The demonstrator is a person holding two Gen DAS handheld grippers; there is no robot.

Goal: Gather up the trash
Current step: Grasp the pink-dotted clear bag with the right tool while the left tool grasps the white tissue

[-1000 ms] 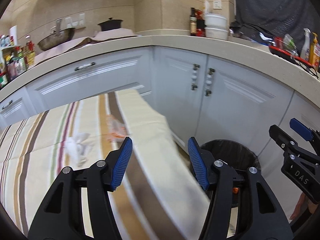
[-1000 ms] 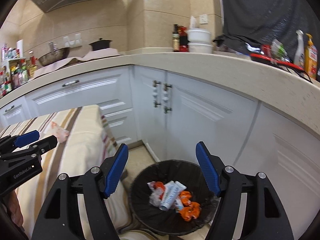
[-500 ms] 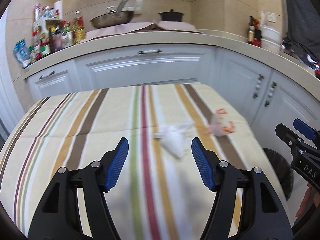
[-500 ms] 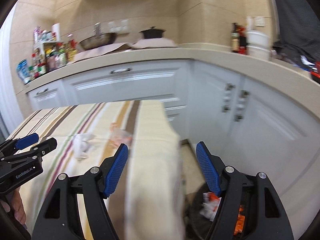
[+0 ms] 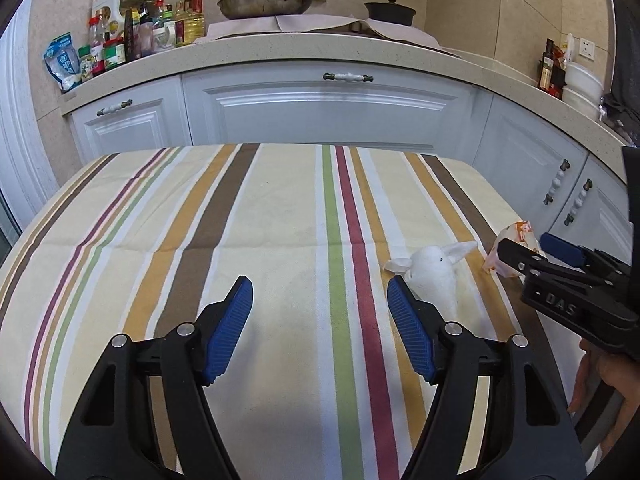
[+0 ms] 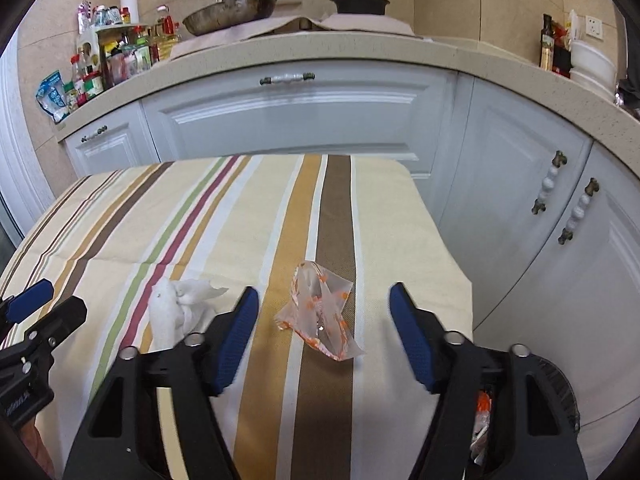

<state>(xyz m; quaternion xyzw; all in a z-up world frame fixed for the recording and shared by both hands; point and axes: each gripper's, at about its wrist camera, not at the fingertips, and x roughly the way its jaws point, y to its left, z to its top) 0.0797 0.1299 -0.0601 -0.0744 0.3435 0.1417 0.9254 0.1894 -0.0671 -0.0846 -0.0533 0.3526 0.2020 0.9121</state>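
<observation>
A crumpled white tissue (image 5: 434,274) lies on the striped tablecloth, just ahead and right of my open, empty left gripper (image 5: 320,314). It also shows in the right wrist view (image 6: 176,312). A clear plastic wrapper with orange print (image 6: 320,314) lies between the spread fingers of my open, empty right gripper (image 6: 324,320); in the left wrist view the wrapper (image 5: 516,240) sits behind the right gripper's tip. A black trash bin (image 6: 560,392) with wrappers inside stands on the floor past the table's right edge.
The striped table (image 5: 200,220) stands before white kitchen cabinets (image 5: 320,112). The counter holds bottles and jars (image 5: 120,40), a wok (image 5: 264,0) and a black pot (image 5: 390,10). The table's right edge drops off beside the bin.
Both grippers swung left from the bin and cabinets to face the table. The tissue and wrapper are now close in front of them. Both stayed open.
</observation>
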